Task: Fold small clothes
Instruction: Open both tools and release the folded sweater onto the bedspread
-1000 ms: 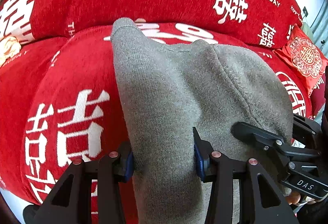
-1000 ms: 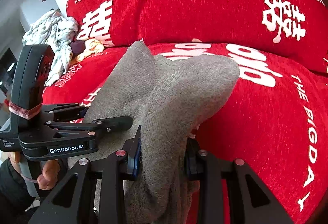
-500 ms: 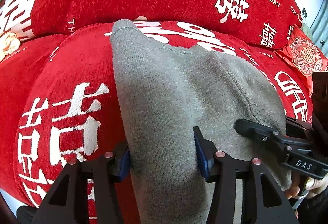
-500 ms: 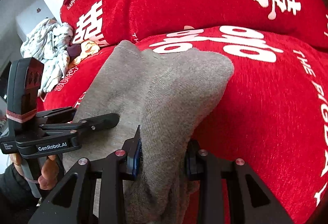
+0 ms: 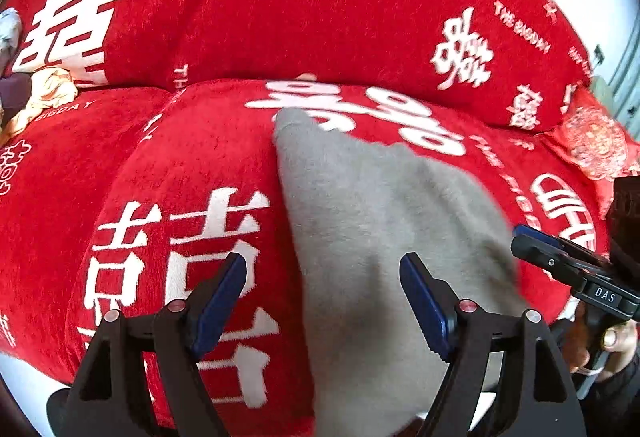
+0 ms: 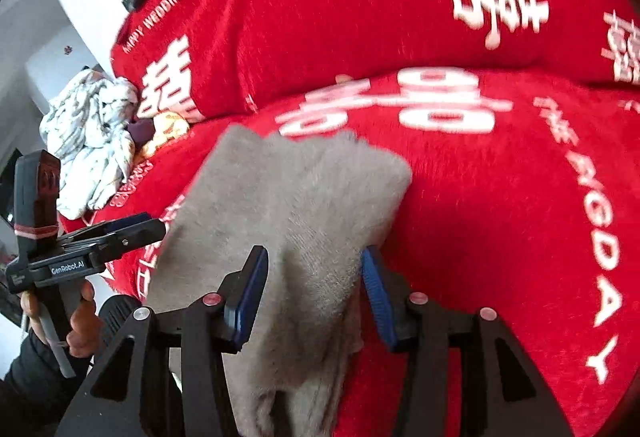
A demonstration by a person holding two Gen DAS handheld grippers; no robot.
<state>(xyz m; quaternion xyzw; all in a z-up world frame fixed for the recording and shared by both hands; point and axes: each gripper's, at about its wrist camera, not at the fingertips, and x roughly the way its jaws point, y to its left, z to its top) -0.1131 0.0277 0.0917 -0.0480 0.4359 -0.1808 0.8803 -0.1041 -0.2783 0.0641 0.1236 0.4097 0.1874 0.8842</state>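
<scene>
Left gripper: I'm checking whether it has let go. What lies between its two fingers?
In the left wrist view, the grey sock lies on the red cushion between the open left gripper fingers, neither touching.

A grey knitted sock [image 5: 384, 237] of soft, matt, fuzzy cloth lay on a red plush sofa cover [image 5: 208, 165] with a short, velvety nap and white woven lettering. The left gripper [image 5: 322, 291] and right gripper [image 6: 314, 287] were of matt black plastic with small shiny rivets and ribbed blue rubbery pads [image 6: 374, 293]. A crumpled white patterned cloth [image 6: 86, 141] looked thin and creased.
</scene>
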